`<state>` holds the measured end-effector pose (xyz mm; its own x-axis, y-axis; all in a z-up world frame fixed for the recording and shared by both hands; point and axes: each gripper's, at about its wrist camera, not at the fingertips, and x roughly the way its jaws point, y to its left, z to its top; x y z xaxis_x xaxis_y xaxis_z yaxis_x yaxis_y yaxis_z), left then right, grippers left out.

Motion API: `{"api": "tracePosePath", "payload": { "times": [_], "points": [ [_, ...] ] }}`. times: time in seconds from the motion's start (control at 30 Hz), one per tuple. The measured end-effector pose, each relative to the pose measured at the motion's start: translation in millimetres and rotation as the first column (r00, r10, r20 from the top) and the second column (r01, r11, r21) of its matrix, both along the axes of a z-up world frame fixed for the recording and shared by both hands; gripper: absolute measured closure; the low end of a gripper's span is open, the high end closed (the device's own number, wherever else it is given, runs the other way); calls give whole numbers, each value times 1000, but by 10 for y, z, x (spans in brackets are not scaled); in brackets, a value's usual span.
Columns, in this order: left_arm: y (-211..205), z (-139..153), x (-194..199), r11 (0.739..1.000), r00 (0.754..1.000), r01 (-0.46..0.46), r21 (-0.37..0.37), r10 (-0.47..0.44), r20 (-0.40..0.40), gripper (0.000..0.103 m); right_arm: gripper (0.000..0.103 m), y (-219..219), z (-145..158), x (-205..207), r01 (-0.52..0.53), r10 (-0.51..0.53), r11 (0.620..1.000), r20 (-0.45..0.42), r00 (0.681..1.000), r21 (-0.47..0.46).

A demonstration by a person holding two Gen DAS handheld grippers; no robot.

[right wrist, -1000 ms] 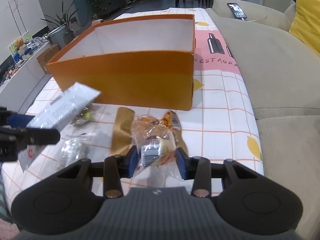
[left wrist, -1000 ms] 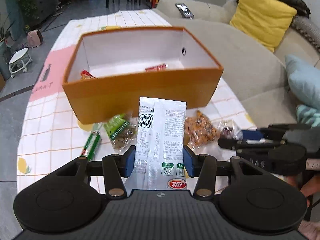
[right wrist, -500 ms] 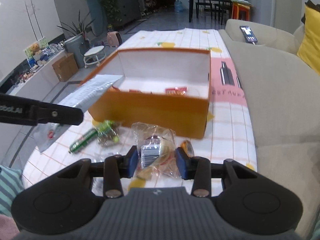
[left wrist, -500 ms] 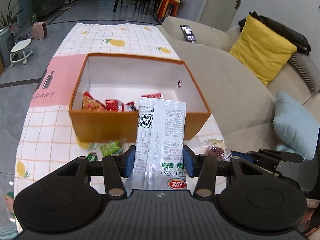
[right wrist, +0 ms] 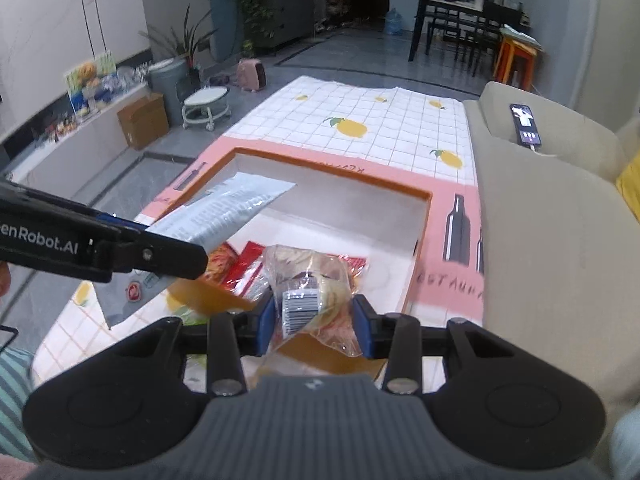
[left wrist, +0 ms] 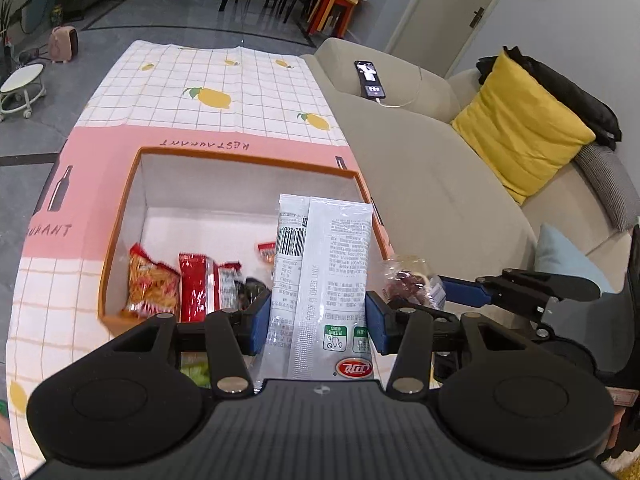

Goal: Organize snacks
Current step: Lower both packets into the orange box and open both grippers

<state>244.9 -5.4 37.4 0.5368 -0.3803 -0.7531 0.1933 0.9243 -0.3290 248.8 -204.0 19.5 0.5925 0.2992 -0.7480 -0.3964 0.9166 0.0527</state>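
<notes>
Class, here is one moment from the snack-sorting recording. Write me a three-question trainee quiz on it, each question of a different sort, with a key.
1. True or false: the left gripper holds a white packet.
2. Multiple choice: the right gripper is shut on A) a green tube, B) a clear snack bag, C) a phone.
3. Fill in: red snack packets lie inside the ____ box.

Key: 1 true; 2 B; 3 orange.
</notes>
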Motion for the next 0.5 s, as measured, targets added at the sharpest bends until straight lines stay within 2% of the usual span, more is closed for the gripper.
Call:
{"api": "tracePosePath", "payload": {
  "times": [0.13, 0.27, 0.5],
  "points": [
    [-51, -62, 330, 1000, 999, 5, -17, -6, -48, 48, 65, 53, -95, 429, -44, 40, 998, -71, 997, -48],
    [-142, -223, 627, 1000, 994, 17, -3, -18, -108, 48, 65, 160, -261, 740, -114, 97, 986, -141, 985, -120],
    [-238, -715, 980, 997, 973, 26, 70, -9, -229, 48, 64, 292, -621, 1107, -260, 197, 945, -290, 937, -197]
  ]
}}
